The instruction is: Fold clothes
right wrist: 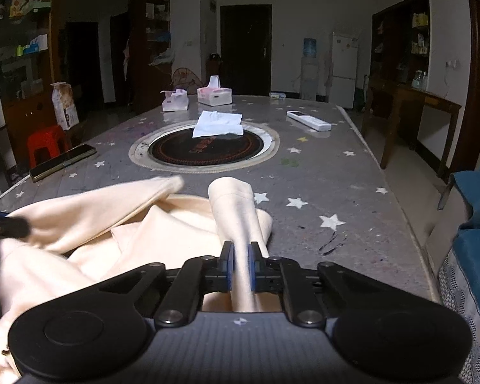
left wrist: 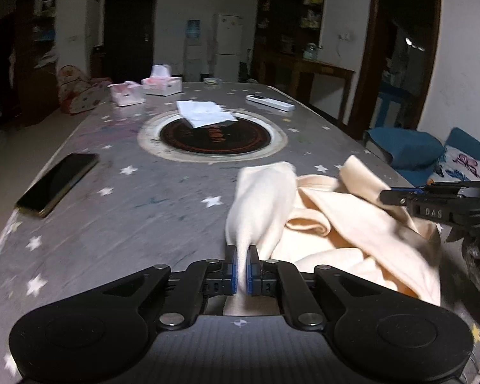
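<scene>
Your left gripper (left wrist: 242, 252) and right gripper (right wrist: 241, 249) each clamped on the cream garment (left wrist: 342, 224) bunched on the near star-patterned table (left wrist: 112, 211), black phone (left wrist: 59, 184) left, round inset hotplate (right wrist: 204, 150) mid-table, tissue boxes (right wrist: 214, 94) beyond, fridge (right wrist: 344, 70) against the far wall.

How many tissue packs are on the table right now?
2. A soft pack sits at the far left of the table, and a box-shaped pack stands just right of it. A loose white tissue also lies on the round centre plate.
</scene>
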A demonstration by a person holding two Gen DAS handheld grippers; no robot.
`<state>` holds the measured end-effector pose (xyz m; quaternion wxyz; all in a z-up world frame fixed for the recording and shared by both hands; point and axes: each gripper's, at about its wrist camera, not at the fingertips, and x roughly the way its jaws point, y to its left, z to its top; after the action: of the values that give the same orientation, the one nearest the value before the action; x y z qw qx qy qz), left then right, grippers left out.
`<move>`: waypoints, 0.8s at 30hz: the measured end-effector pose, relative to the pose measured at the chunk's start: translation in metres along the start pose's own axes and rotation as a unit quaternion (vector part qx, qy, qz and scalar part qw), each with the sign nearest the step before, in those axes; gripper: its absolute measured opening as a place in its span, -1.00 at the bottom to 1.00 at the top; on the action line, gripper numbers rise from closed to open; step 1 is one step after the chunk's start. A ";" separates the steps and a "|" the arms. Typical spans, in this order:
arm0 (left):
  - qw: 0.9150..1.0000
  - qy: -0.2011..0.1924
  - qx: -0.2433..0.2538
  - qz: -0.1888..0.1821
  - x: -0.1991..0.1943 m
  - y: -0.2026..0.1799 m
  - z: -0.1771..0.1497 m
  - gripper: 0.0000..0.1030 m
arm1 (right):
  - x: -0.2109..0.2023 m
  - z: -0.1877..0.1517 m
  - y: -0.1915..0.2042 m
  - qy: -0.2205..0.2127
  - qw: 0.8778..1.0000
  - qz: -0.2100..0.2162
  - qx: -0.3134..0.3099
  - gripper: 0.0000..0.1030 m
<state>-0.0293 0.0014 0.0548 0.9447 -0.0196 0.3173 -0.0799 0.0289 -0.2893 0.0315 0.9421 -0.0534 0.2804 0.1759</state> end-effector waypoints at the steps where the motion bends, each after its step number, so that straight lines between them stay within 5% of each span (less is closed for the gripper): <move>1: 1.000 0.000 -0.005 0.004 -0.005 0.003 -0.003 -0.88 | -0.001 0.000 -0.002 -0.001 1.000 -0.005 0.000 -0.88; 15: 0.997 0.039 -0.055 0.029 -0.063 0.040 -0.053 -0.80 | -0.023 -0.016 -0.025 0.008 0.998 -0.058 0.007 -0.95; 18: 0.998 0.033 -0.043 0.034 -0.066 0.036 -0.049 -0.72 | -0.029 -0.013 -0.016 0.005 1.000 -0.030 -0.005 -0.89; 24: 0.999 0.003 -0.013 0.043 -0.066 0.029 -0.029 -0.14 | -0.032 0.003 0.023 0.001 0.998 0.057 -0.035 -0.74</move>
<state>-0.0946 0.0411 0.0682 0.9460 -0.0179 0.3218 -0.0347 -0.0029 -0.2767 0.0513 0.9280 -0.0703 0.2773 0.2389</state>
